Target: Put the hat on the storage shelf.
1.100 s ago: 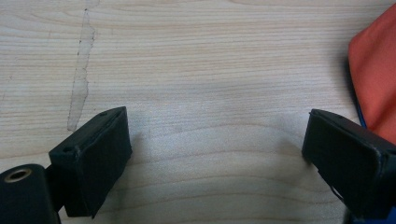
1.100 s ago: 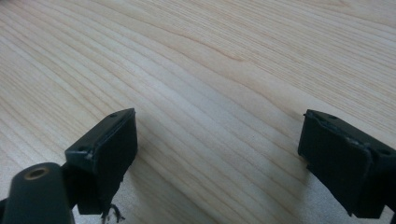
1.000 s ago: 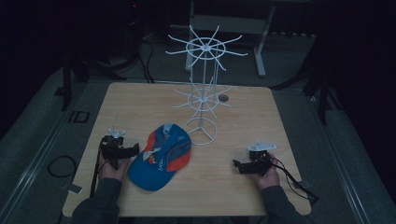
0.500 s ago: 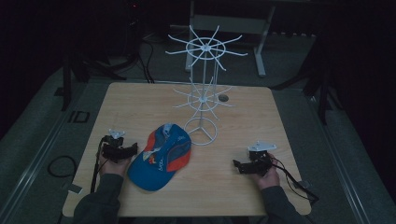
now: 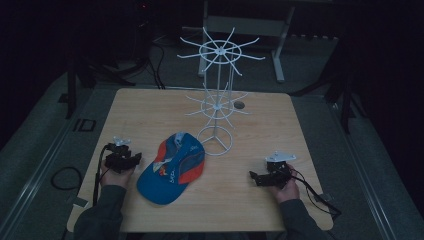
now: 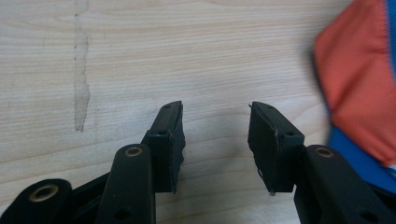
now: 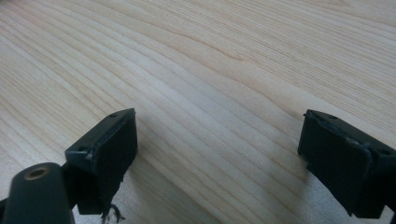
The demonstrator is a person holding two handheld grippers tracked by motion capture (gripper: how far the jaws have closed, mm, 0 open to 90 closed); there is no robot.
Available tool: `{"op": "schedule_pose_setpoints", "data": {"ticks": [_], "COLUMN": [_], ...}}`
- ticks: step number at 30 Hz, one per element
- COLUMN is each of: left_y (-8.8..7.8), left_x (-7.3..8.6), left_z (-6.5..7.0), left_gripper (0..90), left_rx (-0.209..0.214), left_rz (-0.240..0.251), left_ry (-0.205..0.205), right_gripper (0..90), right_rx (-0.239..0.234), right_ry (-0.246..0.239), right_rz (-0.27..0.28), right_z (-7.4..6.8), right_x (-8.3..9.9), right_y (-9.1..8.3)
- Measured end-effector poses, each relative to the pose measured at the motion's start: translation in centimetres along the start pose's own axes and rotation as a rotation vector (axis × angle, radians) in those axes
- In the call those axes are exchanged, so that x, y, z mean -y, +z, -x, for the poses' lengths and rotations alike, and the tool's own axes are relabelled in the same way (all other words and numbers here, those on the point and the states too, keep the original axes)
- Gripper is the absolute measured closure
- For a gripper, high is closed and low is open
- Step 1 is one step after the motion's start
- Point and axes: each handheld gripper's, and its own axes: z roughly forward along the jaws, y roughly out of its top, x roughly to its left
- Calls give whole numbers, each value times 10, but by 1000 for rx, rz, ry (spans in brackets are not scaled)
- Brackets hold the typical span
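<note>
High view: the left hand-held gripper (image 5: 131, 161) rests on the worktop (image 5: 150, 112), jaws apart and empty, just left of a blue-and-orange cap (image 5: 172, 169). The right hand-held gripper (image 5: 256, 177), jaws spread wider, sits near right. A white wire rack (image 5: 216, 95) stands beyond the cap.
</note>
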Motion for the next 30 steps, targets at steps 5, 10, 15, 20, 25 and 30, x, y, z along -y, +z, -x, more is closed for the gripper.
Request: {"op": "schedule_pose_setpoints", "data": {"ticks": [5, 10, 15, 20, 25, 30], "left_y": [-13, -25, -30, -32, -37, -43], "left_x": [-6, -9, -12, -16, -20, -26], "left_z": [3, 9, 16, 22, 29, 39], "left_gripper": [559, 559, 556, 555, 553, 536], "left_rx": [59, 116, 147, 173, 208, 241], "left_rz": [6, 22, 14, -10, -10, 12], "left_ry": [31, 44, 73, 98, 125, 143], "right_gripper": [117, 117, 117, 117, 117, 117], "right_rx": [0, 0, 0, 0, -1, -1], "right_ry": [0, 0, 0, 0, 1, 1], "right_rz": [0, 0, 0, 0, -1, -1], "right_z": [0, 0, 0, 0, 0, 0], "right_x": [0, 0, 0, 0, 0, 0], "right_y": [0, 0, 0, 0, 0, 0]}}
